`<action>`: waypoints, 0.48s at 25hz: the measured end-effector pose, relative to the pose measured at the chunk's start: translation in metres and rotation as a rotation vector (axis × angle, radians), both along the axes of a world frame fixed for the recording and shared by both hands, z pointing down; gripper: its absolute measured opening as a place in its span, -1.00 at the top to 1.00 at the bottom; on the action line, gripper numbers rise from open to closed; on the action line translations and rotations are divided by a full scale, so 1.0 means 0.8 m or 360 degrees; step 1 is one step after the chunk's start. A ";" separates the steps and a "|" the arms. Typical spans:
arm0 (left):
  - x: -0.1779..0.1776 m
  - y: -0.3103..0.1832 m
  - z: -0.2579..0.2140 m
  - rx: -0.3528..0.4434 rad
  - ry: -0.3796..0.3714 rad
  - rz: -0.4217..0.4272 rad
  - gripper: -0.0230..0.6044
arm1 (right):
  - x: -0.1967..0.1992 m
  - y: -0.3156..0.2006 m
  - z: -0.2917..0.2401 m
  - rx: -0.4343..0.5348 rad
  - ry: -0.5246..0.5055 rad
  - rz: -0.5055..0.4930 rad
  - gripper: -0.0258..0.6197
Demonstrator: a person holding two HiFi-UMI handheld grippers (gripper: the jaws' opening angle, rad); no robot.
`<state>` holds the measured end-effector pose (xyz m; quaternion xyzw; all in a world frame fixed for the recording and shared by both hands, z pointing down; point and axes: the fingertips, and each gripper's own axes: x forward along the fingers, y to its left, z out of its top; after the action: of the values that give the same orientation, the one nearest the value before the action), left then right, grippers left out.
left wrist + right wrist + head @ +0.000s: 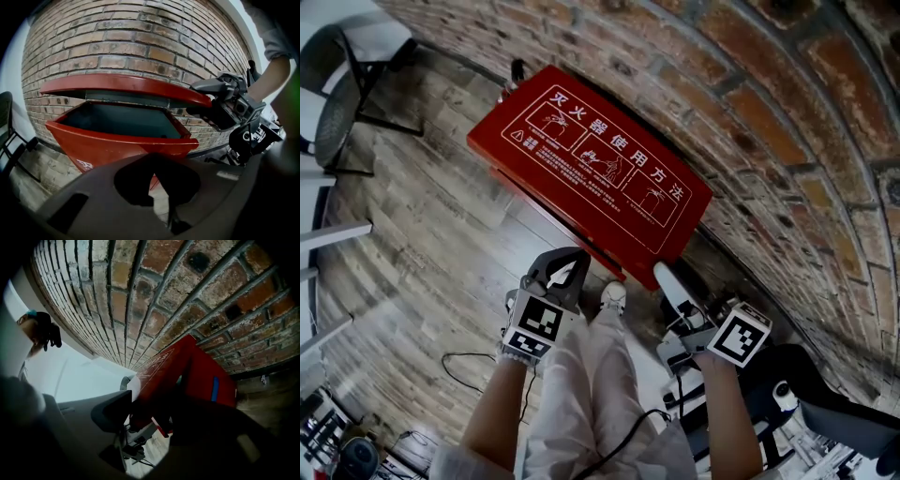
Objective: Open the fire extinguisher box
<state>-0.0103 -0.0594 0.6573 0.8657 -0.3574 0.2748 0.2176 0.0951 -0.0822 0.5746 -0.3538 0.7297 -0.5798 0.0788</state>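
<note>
- Brick wall (pixel 750 112) all across the back, red and brown courses with dark joints, and it meets a grey wood-plank floor (pixel 422 234) below.
- Down on that floor sits the fire extinguisher box (pixel 117 145), bright red, its back hard against the foot of the wall, right ahead of the person's feet.
- Its lid (pixel 591 159) is up off the front rim! The left gripper view shows a clear gap under it and the dark inside of the box; from above, white instruction drawings and characters run along the lid's top.
- At the floor's far left stands a black-framed chair (pixel 337 122), well apart from the box.
- Pale trousers (pixel 600 394) fill the bottom middle of the head view, between the two forearms.
- Right gripper (pixel 667 279) is at the lid's right end. Its jaws stand wide apart with the lid's red edge between them, one jaw above and one below; I see no squeeze on it.
- Left gripper (pixel 567 267) hangs just short of the box front, touching nothing. Its jaws are all but together, with only a thin slit between the black pads and nothing in it.
- Marker cubes ride on both tools: left (pixel 534 323), right (pixel 739 336).
- One white shoe (pixel 614 296) pokes out between the grippers, near the box front.
- Smallest of all, a blue strip (pixel 214 389) on the side of the box, seen in the right gripper view.
</note>
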 end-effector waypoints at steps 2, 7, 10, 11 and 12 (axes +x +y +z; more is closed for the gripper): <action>0.000 0.001 0.000 0.0005 -0.0008 0.0010 0.93 | 0.000 0.000 -0.004 0.0001 -0.0029 0.0001 0.15; 0.001 0.007 -0.009 0.0005 -0.0013 0.0029 0.93 | 0.004 0.003 -0.027 0.0038 -0.0102 -0.0034 0.10; 0.004 0.001 -0.012 0.0003 -0.0017 0.0032 0.93 | 0.005 -0.002 -0.044 0.0104 -0.0136 -0.0112 0.03; 0.004 -0.002 -0.010 0.0004 -0.0020 0.0032 0.93 | 0.007 -0.006 -0.048 0.0129 -0.0138 -0.0135 0.02; 0.005 -0.004 -0.008 0.0005 -0.0023 0.0030 0.93 | 0.008 -0.010 -0.051 0.0153 -0.0132 -0.0158 0.00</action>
<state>-0.0067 -0.0625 0.6506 0.8673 -0.3513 0.2826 0.2110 0.1017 -0.0902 0.5340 -0.2886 0.7695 -0.5614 0.0972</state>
